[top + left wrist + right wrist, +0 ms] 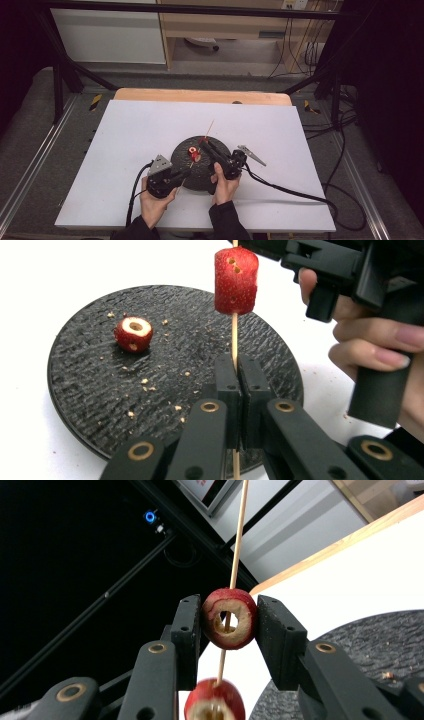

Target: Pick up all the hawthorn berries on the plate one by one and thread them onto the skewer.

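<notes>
A thin wooden skewer (pixel 234 337) stands up from my left gripper (pixel 239 371), whose jaws are shut on its lower end. One red cored fruit piece (pixel 236 280) is threaded on it. Higher on the same skewer (pixel 239 530), my right gripper (pixel 229 611) is shut on another red cored ring (pixel 246 625), with a second piece (pixel 200 705) just below it. A loose piece (pixel 133 333) lies on the round black plate (pixel 90 385). In the high view the left gripper (pixel 186 173) sits at the plate's (pixel 179 152) near left edge and the right gripper (pixel 205 143) is over it.
Crumbs dot the plate. It rests mid-way on a white board (pixel 130 130) with a wooden edge (pixel 200 95) at the far side. Black cables (pixel 295 192) trail off to the right, and dark frame legs (pixel 60 75) stand beyond the table.
</notes>
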{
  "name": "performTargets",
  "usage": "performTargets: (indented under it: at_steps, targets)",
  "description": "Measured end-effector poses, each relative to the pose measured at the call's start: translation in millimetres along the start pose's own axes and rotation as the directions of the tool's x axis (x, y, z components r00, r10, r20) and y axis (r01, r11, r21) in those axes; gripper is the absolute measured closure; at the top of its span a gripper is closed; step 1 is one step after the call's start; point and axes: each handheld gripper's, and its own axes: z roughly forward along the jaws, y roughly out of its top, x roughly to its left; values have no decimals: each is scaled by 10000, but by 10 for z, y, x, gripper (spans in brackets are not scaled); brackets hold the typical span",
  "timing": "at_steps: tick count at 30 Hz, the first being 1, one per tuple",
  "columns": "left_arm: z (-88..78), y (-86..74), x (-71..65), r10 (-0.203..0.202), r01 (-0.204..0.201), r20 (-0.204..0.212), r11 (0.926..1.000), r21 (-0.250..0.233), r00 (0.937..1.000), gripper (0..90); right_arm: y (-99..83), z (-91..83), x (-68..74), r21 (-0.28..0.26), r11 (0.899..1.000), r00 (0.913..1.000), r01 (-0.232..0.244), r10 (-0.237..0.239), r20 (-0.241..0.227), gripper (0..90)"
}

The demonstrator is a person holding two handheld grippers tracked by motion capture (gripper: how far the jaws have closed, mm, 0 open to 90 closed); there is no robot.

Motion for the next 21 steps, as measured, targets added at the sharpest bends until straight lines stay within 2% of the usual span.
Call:
performTargets:
  at_steps: [9, 11, 15, 17, 19, 21]
  targets:
    - [25, 0, 40, 207, -209, 75, 9996, 189, 9998, 885, -54, -22, 4, 484, 9987, 9997, 167, -175, 158, 632]
    - [11, -8, 50, 295, -296, 101, 9994, 169, 9995, 885, -52, -26, 3, 622, 9976, 9994, 289, -301, 191, 625]
    - [-67, -38, 119, 355, -357, 94, 9990, 263, 9993, 885, -1, -56, 25, 831, 9938, 9972, 733, -743, 98, 554]
    - [-114, -60, 161, 432, -436, 136, 9987, 278, 9990, 885, 49, -87, 35, 1110, 9887, 9946, 1010, -1030, 125, 504]
    - [-169, -81, 205, 518, -518, 0, 9980, 373, 9987, 884, 109, -122, 32, 1367, 9816, 9905, 1334, -1368, 157, 459]
    - [-228, -102, 248, 659, -653, -85, 9966, 505, 9978, 884, 168, -148, 23, 1752, 9697, 9836, 1704, -1782, 294, 385]
